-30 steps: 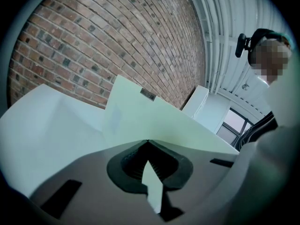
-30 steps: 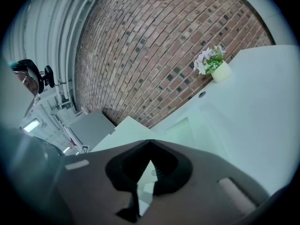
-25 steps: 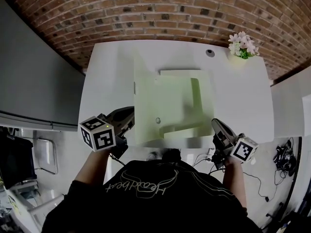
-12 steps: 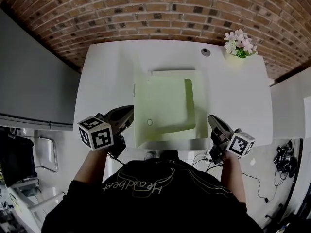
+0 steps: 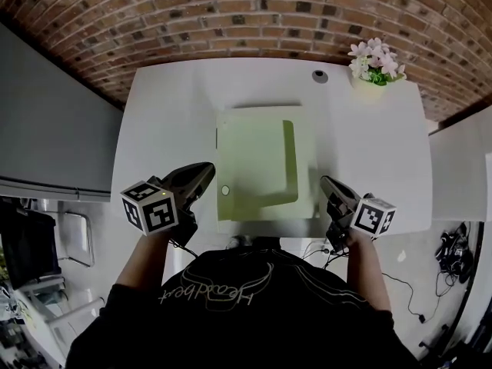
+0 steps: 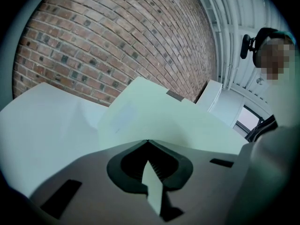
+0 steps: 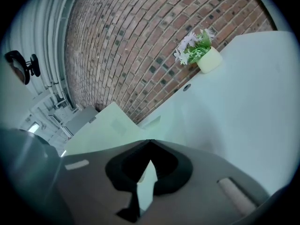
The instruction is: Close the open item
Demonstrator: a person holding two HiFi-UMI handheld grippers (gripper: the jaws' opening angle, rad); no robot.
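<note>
A pale green box (image 5: 254, 160) sits in the middle of the white worktop (image 5: 161, 114), nearer the person's edge than the brick wall (image 5: 231, 14). Its top panel lies low over the body. A darker, shadowed strip runs along the panel's right and near sides, so I cannot tell whether it is fully down. A small round mark (image 5: 225, 191) shows near the box's front left corner.

The left tongs (image 5: 206, 167) hover just beside the box's left edge, close to that corner. In the left gripper view the left tongs (image 6: 147, 141) have their two tips pressed together with nothing between them, and the box (image 6: 154, 116) rises straight ahead.

The right tongs (image 5: 324, 180) hang just off the box's right edge, near its front. In the right gripper view the right tongs (image 7: 150, 140) are likewise closed tip to tip and empty, with the box (image 7: 108, 125) ahead and to the left.

At the far right corner of the worktop stands a small pot of pink and white flowers (image 5: 373, 68) (image 7: 201, 53). A round cable hole (image 5: 319, 74) (image 7: 187, 86) lies near it, well apart from the box.
</note>
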